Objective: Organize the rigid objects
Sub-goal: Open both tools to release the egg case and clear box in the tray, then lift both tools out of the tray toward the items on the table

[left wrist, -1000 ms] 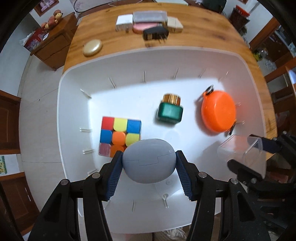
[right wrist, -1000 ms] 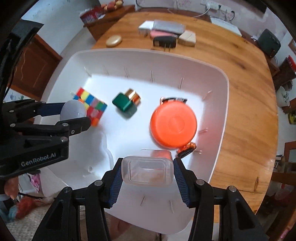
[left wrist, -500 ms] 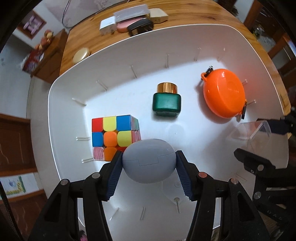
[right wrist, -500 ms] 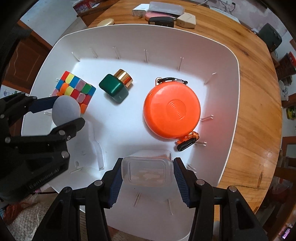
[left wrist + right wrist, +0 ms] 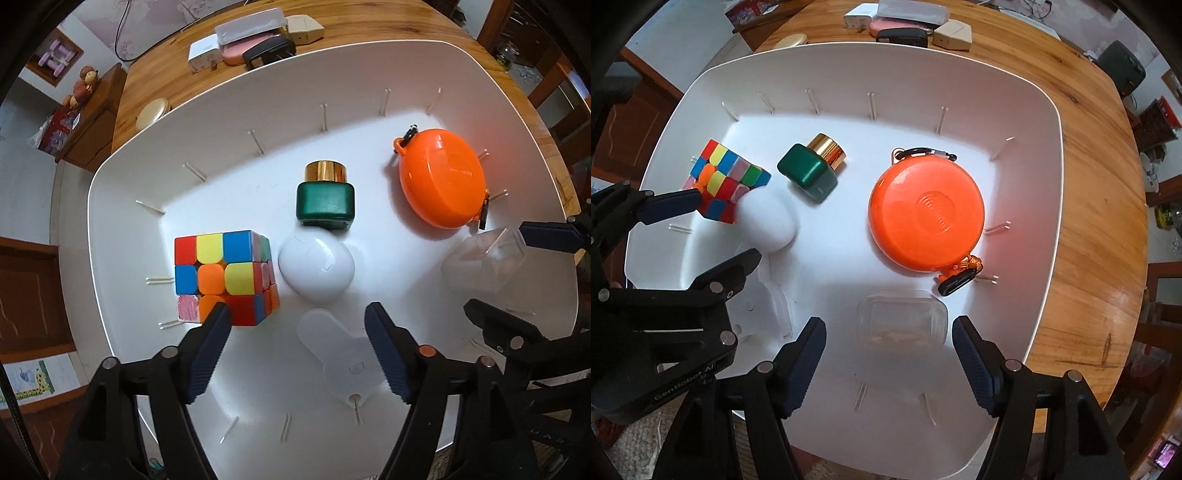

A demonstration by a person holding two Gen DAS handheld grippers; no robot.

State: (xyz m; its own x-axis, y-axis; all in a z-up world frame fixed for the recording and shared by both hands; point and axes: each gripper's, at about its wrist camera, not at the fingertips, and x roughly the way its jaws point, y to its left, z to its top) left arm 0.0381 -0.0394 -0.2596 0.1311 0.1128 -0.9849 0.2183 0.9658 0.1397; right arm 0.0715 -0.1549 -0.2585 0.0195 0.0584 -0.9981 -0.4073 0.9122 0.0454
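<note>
A white bin holds a colour cube, a green jar with gold lid, an orange round case, a white egg-shaped case and a clear plastic box. My left gripper is open just behind the egg-shaped case, which lies free on the bin floor. My right gripper is open around the clear box, which rests on the bin floor.
The bin sits on a wooden table. Behind it lie a white charger, a pink case, a black adapter, a beige box and a tan oval compact. Wooden furniture stands at the left.
Both grippers lowered into the bin and opened. The left let go of the egg-shaped case beside the cube; the right let go of the clear box near the orange case.
</note>
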